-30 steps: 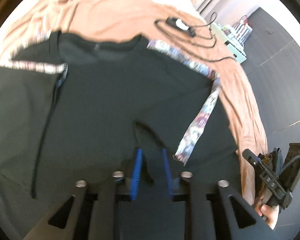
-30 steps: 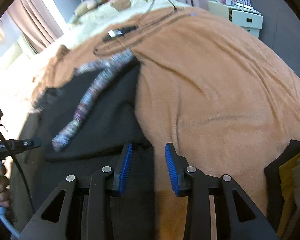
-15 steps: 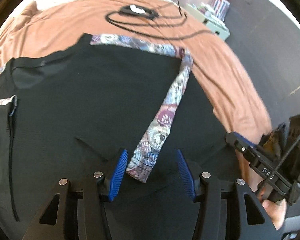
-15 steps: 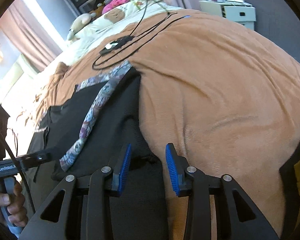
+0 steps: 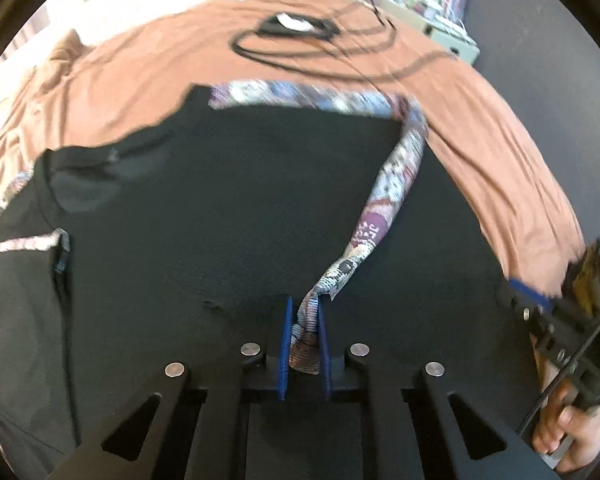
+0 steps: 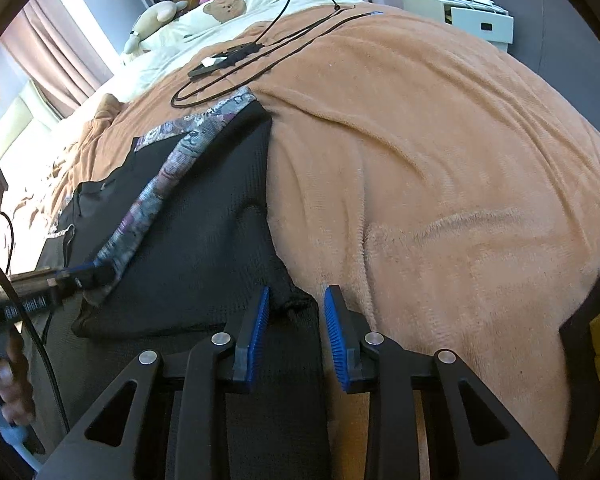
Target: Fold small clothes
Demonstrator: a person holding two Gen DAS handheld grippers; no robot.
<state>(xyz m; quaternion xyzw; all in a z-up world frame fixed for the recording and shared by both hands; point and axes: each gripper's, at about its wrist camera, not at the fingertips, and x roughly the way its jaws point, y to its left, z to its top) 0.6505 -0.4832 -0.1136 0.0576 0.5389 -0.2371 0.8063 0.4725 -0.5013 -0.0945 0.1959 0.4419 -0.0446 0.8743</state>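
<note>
While left gripper [image 5: 304, 334] closes on patterned strap [image 5: 384, 204], right gripper [image 6: 294, 320] closing, unclenched, straddling black garment [image 6: 204, 240]

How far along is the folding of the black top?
Done: the black top lies spread flat on the orange blanket. In hand: the left gripper is closing on the patterned strap; the right gripper is closing around the hem corner. Left: every fold.

Sunlit bedroom [image 6: 80, 92], mauve curtains [image 6: 56, 64]
</note>
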